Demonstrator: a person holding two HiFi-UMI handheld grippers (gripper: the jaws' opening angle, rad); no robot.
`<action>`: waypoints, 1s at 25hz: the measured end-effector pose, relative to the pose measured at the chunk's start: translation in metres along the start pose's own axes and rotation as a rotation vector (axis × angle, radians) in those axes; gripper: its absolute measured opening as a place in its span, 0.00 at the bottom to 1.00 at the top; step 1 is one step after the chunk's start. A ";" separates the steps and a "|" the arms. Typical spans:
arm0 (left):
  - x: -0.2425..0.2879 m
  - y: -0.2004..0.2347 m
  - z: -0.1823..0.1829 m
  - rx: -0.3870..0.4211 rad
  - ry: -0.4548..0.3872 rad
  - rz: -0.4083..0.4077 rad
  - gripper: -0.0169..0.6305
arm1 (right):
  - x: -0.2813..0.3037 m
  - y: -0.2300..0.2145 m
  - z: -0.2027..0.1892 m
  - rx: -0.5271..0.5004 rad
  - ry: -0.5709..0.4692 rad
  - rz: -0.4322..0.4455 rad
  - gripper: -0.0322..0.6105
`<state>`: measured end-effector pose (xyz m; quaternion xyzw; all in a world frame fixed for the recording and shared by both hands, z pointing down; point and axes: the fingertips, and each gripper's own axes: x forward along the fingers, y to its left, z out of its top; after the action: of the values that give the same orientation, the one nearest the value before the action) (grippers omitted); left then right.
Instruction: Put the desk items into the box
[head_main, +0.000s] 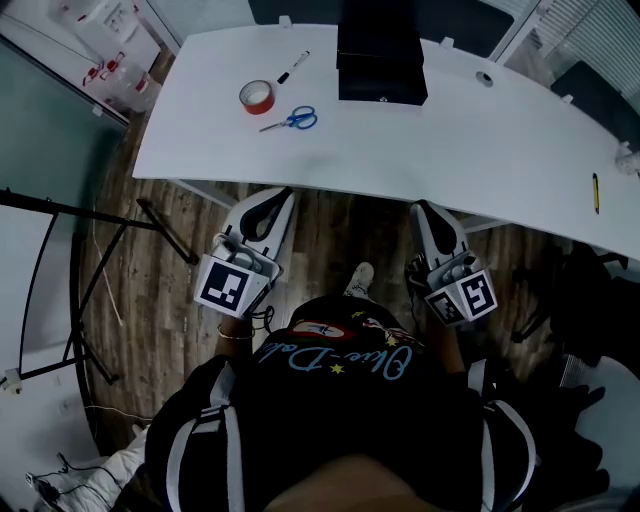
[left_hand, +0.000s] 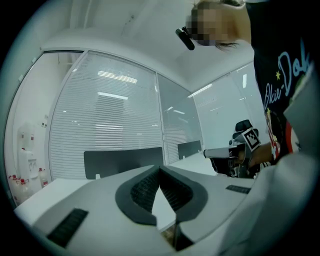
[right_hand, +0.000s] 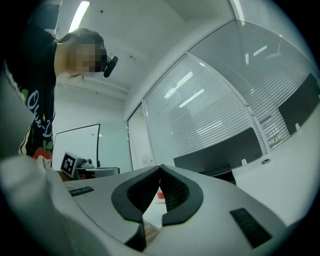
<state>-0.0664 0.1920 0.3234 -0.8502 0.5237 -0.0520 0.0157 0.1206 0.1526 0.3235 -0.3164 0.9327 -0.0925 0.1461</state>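
Position check: both tools were held short of the near edge of the white counter (head_main: 450, 150), over the wood-plank floor (head_main: 340, 225). The left tool (head_main: 275, 200) was clenched on nothing, its jaw tips meeting. The right tool (head_main: 422, 210) was likewise clenched and empty.

Task items lay ahead of the left tool: red tape roll (head_main: 257, 97), blue-handled scissors (head_main: 291, 121), black marker pen (head_main: 293, 67). The scissors were nearest, long axis roughly across the view, blades pointing left, handles right. The marker lay diagonally, its far end toward the black rectangular box (head_main: 380, 62). The box stood ahead between the tools, nearer the right one.

Judgement: the left tool looked better placed for the scissors, and its jaws would need opening first. A yellow pencil (head_main: 596, 193) lay well apart at right, axis near-to-far.
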 end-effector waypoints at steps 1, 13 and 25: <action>0.004 0.000 0.001 0.004 0.002 -0.002 0.02 | 0.001 -0.005 0.000 0.002 0.000 0.000 0.08; 0.033 0.014 0.008 0.028 0.013 0.060 0.02 | 0.026 -0.039 0.001 0.019 0.007 0.061 0.08; 0.060 0.014 0.008 0.041 0.036 0.134 0.02 | 0.038 -0.068 0.006 0.024 0.010 0.140 0.08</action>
<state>-0.0508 0.1320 0.3188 -0.8116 0.5785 -0.0768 0.0270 0.1319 0.0751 0.3280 -0.2482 0.9521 -0.0949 0.1514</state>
